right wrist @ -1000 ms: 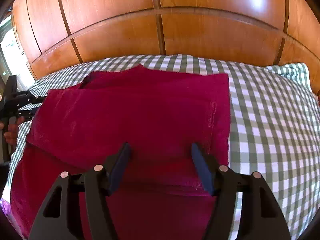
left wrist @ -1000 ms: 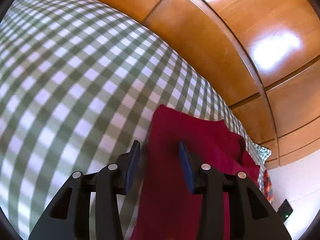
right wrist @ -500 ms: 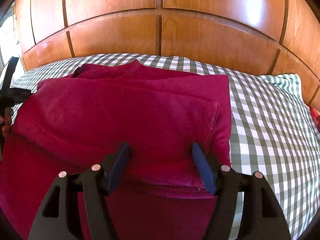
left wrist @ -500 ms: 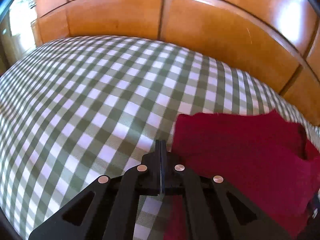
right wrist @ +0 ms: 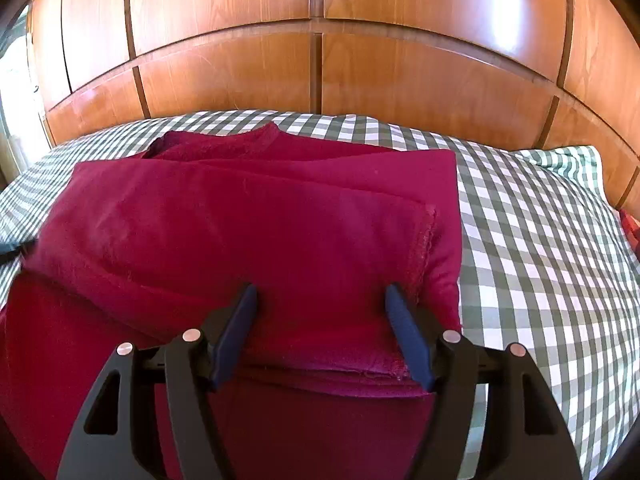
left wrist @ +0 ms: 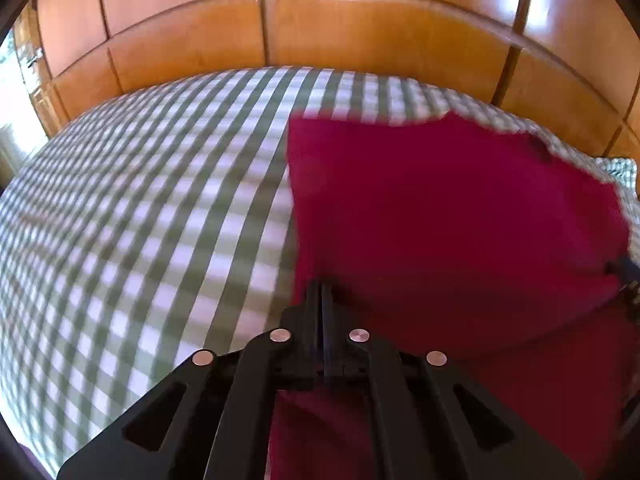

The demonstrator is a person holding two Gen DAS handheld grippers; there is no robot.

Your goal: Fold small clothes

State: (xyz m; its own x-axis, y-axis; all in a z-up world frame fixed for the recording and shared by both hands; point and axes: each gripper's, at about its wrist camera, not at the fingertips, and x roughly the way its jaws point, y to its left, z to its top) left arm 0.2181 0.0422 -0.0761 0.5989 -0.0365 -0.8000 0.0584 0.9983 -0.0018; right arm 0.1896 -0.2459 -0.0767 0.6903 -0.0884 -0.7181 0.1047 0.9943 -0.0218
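Note:
A dark red garment [left wrist: 440,220] lies folded in layers on the green-and-white checked bed cover [left wrist: 160,220]. My left gripper [left wrist: 322,286] is shut, its tips at the garment's left edge with no cloth visibly pinched. In the right wrist view the garment [right wrist: 260,220] fills the middle, its collar toward the headboard. My right gripper [right wrist: 320,300] is open, its blue pads [right wrist: 404,328] standing apart over the near right corner of the folded top layer. The left gripper [right wrist: 12,248] shows as a dark tip at the garment's left side.
Glossy wooden panels [right wrist: 320,68] rise behind the bed. A checked pillow [right wrist: 560,160] lies at the back right, with a small red item [right wrist: 629,226] at the far right edge. Bare checked cover [right wrist: 540,280] spreads right of the garment and left of it [left wrist: 120,240].
My left gripper closed from open and swung right, from beside the garment's left edge to over it. The right gripper stayed almost still and open.

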